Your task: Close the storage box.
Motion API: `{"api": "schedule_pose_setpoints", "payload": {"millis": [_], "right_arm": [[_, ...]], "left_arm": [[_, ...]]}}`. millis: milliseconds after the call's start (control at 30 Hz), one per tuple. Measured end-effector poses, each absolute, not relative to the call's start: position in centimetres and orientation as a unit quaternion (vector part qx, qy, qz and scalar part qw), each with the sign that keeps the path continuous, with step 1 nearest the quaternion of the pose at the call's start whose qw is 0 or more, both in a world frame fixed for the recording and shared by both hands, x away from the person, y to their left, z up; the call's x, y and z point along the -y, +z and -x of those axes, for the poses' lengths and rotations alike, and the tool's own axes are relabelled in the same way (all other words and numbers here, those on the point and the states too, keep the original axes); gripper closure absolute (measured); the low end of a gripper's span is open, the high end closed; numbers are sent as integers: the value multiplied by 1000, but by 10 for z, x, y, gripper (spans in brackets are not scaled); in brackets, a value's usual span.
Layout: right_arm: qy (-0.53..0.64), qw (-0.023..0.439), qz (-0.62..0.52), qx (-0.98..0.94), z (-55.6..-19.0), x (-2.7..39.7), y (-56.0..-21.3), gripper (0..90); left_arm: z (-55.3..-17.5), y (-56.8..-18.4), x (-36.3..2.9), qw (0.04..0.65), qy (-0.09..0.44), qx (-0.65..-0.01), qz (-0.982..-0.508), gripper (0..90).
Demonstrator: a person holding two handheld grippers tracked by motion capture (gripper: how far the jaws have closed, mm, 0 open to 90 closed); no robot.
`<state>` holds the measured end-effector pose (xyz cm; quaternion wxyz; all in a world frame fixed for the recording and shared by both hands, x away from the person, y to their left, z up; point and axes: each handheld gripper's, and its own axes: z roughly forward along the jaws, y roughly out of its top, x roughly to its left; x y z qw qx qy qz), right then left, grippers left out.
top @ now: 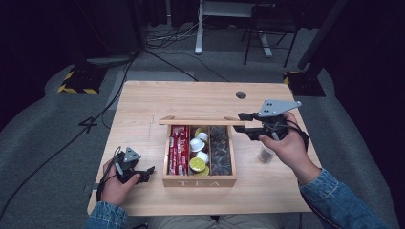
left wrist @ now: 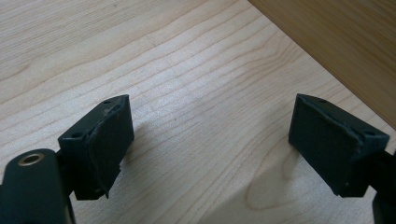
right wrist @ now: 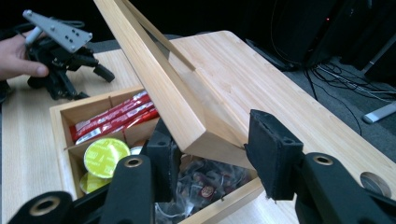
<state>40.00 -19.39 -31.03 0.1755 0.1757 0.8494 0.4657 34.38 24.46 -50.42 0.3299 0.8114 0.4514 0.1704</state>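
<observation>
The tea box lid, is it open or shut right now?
Open: the lid stands raised off the tea box, its corner between the right gripper's jaws.

"TEA" in pale capitals on front wall of wooden box (top: 199, 182), just right of the left gripper (top: 149, 171), well below the right gripper (top: 244, 125). Red sachets (top: 178, 149) inside carry white print, too small to read. No other legible text.

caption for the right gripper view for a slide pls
Right gripper with its jaws around a corner of the raised wooden lid of an open tea box.
</observation>
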Motion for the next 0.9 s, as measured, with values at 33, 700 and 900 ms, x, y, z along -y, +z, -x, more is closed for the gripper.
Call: {"api": "schedule_pose_setpoints", "payload": {"millis": [33, 700, 900], "right_arm": [[465, 177, -174, -850, -397, 194, -313, 542], [450, 176, -181, -857, -366, 194, -349, 439], [432, 191, -174, -864, -354, 192, -364, 417]], "left_arm": [[-344, -504, -245, 330, 171, -451, -811, 144], [-343, -504, -244, 331, 170, -453, -810, 144], [-343, -504, -244, 331, 170, -454, -810, 144]]}}
